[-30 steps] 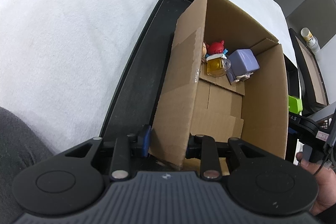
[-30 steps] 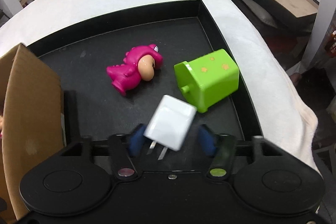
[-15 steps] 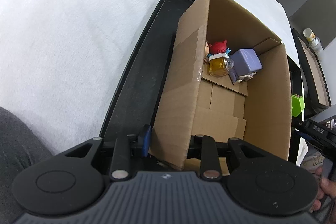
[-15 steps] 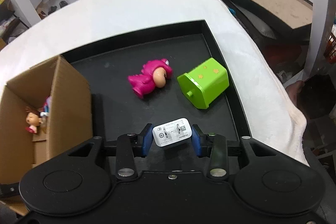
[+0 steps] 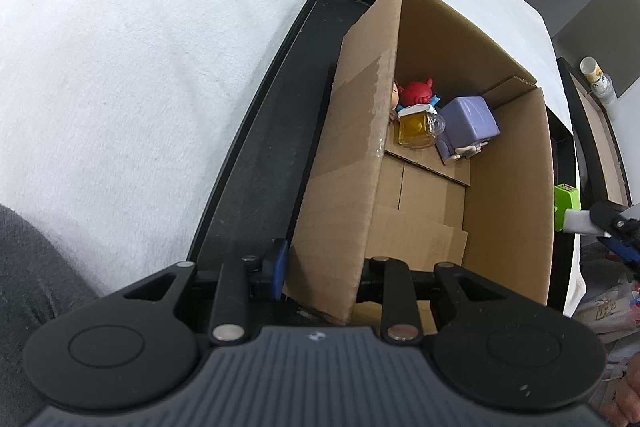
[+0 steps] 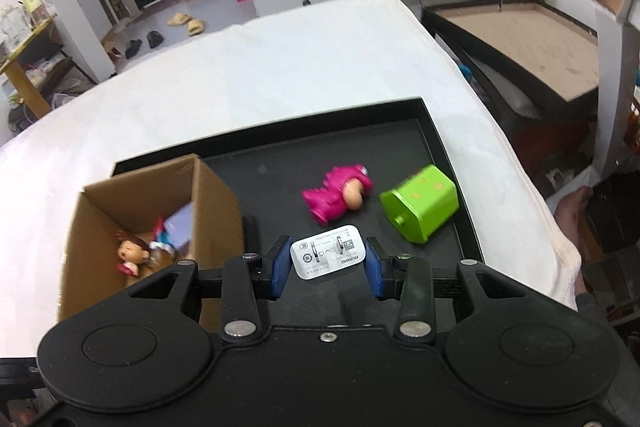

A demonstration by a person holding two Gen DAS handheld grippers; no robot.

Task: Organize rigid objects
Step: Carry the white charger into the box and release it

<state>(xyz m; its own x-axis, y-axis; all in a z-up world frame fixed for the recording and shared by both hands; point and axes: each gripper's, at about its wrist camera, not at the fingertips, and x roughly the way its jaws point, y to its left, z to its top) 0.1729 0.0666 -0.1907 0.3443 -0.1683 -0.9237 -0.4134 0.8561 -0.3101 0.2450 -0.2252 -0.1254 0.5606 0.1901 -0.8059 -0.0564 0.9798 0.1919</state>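
Left gripper (image 5: 320, 267): its two fingers (image 5: 279, 269) straddle the near wall of the cardboard box (image 5: 508, 187), one outside, one inside, clamped on that wall.
Right gripper (image 6: 327, 267): blue-padded fingers (image 6: 280, 267) pressed against both sides of the white charger (image 6: 328, 257), which is held off the tray with its printed label face up.
White charger, seen from the left wrist: a pale block (image 5: 580, 221) at the tip of the right gripper (image 5: 612, 227), beyond the box's right wall.
Cardboard box: open-topped, standing on the left part of the black tray (image 6: 400, 147); ahead and to the left of the right fingers.
Box contents: at the end far from the left fingers, a red figure (image 5: 416, 93), a yellow glass bottle (image 5: 418, 129) and a lilac cube toy (image 5: 468, 123) bunched together, touching; from the right wrist a small doll (image 6: 130, 255) shows beside them.
Pink dinosaur toy (image 6: 336, 197): lying on its side on the tray, just ahead of the right fingers.
Green cube toy (image 6: 420, 203): tipped on the tray, ahead and to the right of the right fingers, near the dinosaur but apart from it.
Tray: rests on a counter covered in white cloth (image 6: 280, 67).
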